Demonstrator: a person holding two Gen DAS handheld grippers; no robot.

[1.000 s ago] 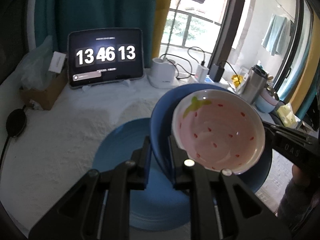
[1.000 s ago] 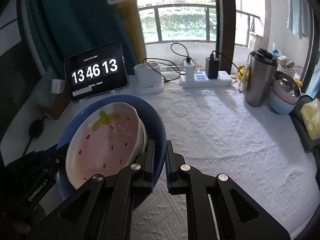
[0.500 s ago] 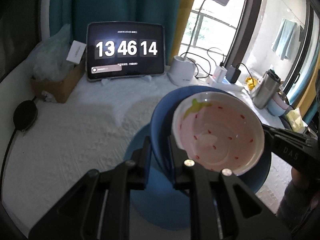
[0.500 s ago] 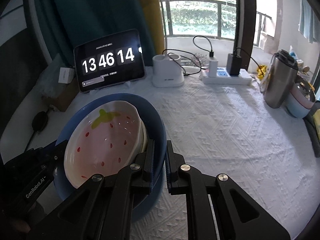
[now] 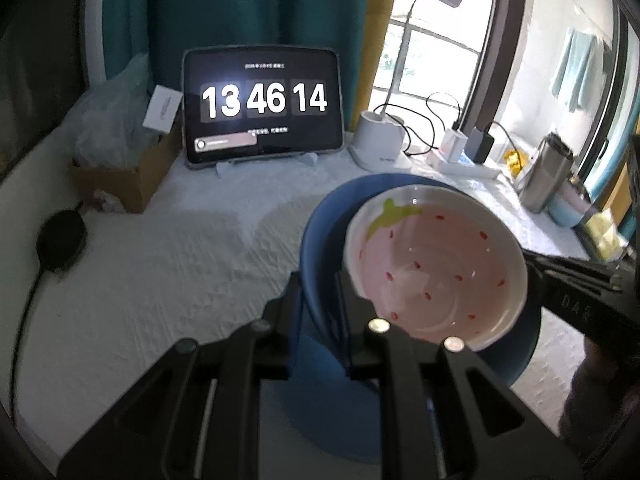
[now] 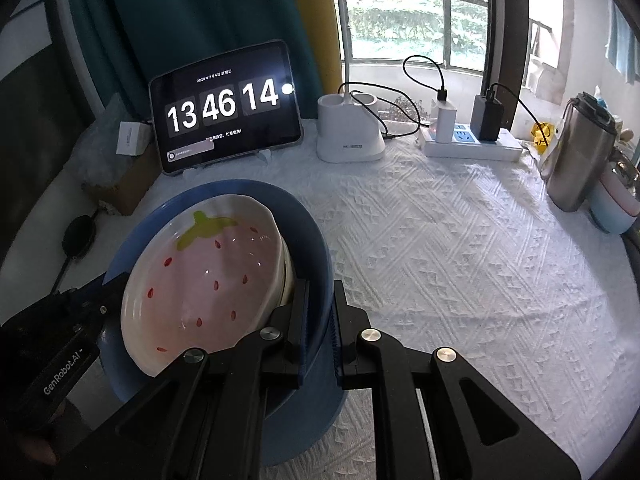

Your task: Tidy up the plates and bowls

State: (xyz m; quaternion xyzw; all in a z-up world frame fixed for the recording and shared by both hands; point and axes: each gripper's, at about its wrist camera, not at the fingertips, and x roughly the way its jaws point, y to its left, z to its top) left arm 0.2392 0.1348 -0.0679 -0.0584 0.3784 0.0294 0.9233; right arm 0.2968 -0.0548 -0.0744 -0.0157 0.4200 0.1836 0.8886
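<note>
Left wrist view is showing us pinching the near rim of the blue bowl (image 5: 320,248) with the left gripper (image 5: 320,304), one finger outside the wall and one inside. Right wrist view is showing the right gripper (image 6: 318,304) doing the same on the opposite rim, so we are carrying the blue bowl (image 6: 308,240) between both tools, tilted, above the white tablecloth (image 6: 460,260). The strawberry bowl (image 5: 436,268) is nesting inside it and leaning toward one side; in the right view the strawberry bowl (image 6: 208,280) is resting near the inner finger, with a paler rim peeking behind it, perhaps another dish.

Below the stack, a blue plate (image 5: 340,420) is lying flat on the cloth, and we are judging that the bowls are heading down onto it. To do this well, we are wanting to level the blue bowl first, so the loose strawberry bowl is not sliding out. We are aiming to lower both sides at an even pace, centre the base over the plate, and loosen the two pinches only once the base is sitting flat. The tablet clock (image 6: 224,108) and steel tumbler (image 6: 576,160) are standing well apart from our path.
</note>
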